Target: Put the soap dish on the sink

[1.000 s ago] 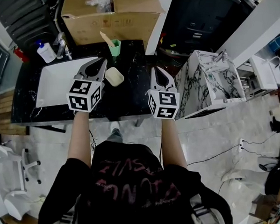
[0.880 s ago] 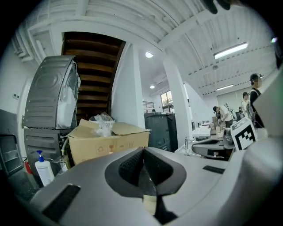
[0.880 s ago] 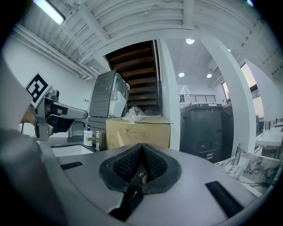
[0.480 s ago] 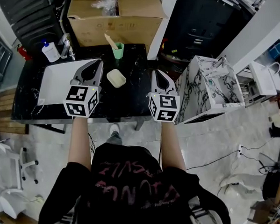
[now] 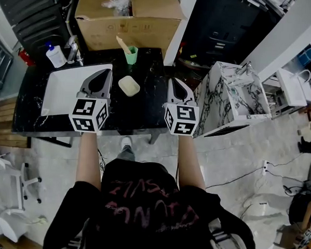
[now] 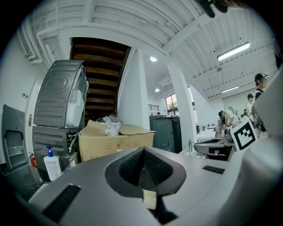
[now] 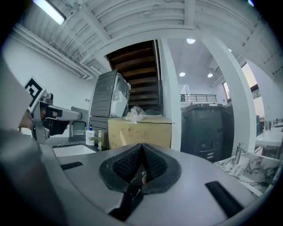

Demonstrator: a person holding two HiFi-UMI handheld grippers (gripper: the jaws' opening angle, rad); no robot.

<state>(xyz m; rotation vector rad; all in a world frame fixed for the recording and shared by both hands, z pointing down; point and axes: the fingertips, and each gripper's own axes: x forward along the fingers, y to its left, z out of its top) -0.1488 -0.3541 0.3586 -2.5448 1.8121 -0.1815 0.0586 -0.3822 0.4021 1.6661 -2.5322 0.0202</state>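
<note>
While I hold both claws level over the front of the black counter point(image 5: 141, 113), status is as follows. Left gripper point(image 5: 107, 68): jaws fully together, nothing between them, confirmed in the left gripper view. It sits above the right edge of the white sink point(image 5: 61, 90), which is sunk into the left half of the counter. Right gripper point(image 5: 173, 81): jaws also meet in the right gripper view, nothing clamped. It hangs over the counter's right end.

Soap dish point(image 5: 129, 86): cream, rounded-square, lying flat on the black top just right of the sink. It's between my two claws and clear of both. Not on the sink, not in either grip.

Other items:
- green cup point(image 5: 130, 56) behind the dish, near the back edge, with a light stick point(image 5: 120, 43) leaning out of it
- faucet point(image 5: 73, 48) and a pump bottle point(image 5: 54, 57) at the sink's back-left corner
- cardboard box point(image 5: 127, 21) behind the counter
- white marbled vanity point(image 5: 232, 97) off to the right, apart from the counter
</note>
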